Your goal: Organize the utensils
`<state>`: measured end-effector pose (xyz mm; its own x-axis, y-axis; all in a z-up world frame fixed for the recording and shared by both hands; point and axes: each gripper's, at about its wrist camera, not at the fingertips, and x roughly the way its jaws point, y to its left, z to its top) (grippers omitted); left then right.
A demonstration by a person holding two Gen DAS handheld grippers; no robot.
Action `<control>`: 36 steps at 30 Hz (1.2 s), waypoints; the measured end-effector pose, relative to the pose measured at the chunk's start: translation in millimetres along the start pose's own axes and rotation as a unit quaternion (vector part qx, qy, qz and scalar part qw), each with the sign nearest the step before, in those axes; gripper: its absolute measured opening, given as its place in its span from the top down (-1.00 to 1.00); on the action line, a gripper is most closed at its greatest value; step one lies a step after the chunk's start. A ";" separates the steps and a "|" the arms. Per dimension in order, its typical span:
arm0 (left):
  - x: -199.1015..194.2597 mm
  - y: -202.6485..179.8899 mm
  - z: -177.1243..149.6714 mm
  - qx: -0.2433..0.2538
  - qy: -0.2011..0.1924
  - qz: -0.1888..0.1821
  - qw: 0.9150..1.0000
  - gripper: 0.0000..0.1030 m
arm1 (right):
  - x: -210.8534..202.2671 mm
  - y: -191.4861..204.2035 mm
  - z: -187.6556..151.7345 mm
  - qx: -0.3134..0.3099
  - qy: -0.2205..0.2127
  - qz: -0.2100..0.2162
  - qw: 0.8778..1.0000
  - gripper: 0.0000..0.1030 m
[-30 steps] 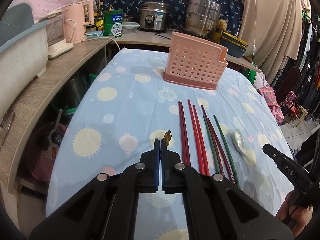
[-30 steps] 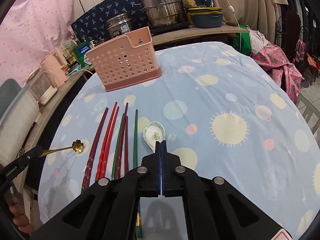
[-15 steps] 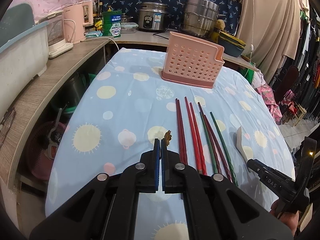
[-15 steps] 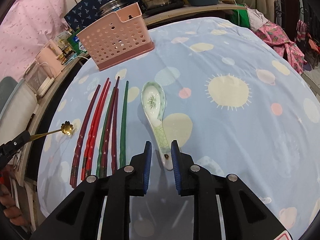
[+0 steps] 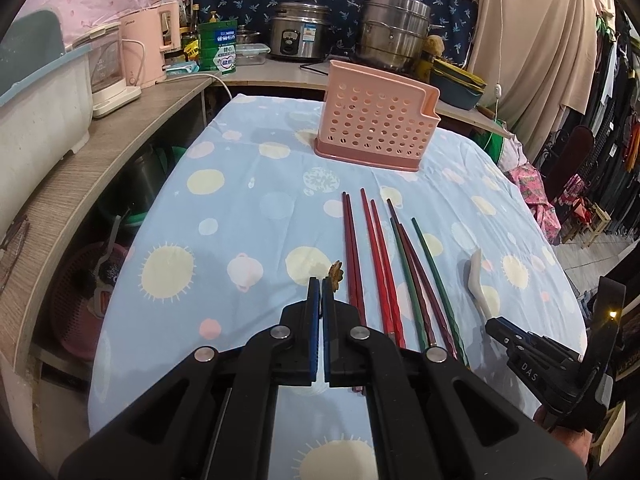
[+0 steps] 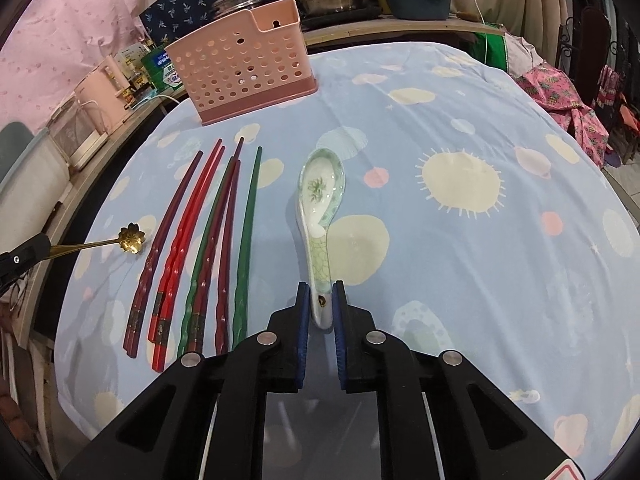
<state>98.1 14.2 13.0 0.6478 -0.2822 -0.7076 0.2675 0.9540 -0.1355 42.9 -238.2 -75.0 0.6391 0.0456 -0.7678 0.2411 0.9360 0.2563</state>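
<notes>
Ceramic white-green soup spoon (image 6: 320,216) lies lengthwise toward upper frame; right gripper (image 6: 321,304) jaws are closing on its handle end. Left gripper (image 5: 321,294) jaws pinch gold flower spoon (image 6: 130,237).

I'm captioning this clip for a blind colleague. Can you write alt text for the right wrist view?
The right gripper closes on the handle of a ceramic spoon lying on a blue patterned tablecloth. Chopsticks lie left of it; a pink holder stands behind.

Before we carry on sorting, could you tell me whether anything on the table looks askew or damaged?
Nothing looks damaged or spilled. The chopsticks lie side by side, slightly fanned, and the pink basket stands upright. The ceramic spoon sits tipped on its side, its handle between the right tool's pads.
</notes>
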 end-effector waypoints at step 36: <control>-5.7 -6.4 4.1 0.006 -0.002 -0.004 1.000 0.98 | -0.5 -14.8 -8.0 0.028 0.015 0.024 0.999 0.57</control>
<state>95.6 9.3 20.7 0.6484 -0.2908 -0.7036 0.2814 0.9503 -0.1334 33.1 -249.3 -83.1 0.6286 0.1024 -0.7710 0.2505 0.9118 0.3254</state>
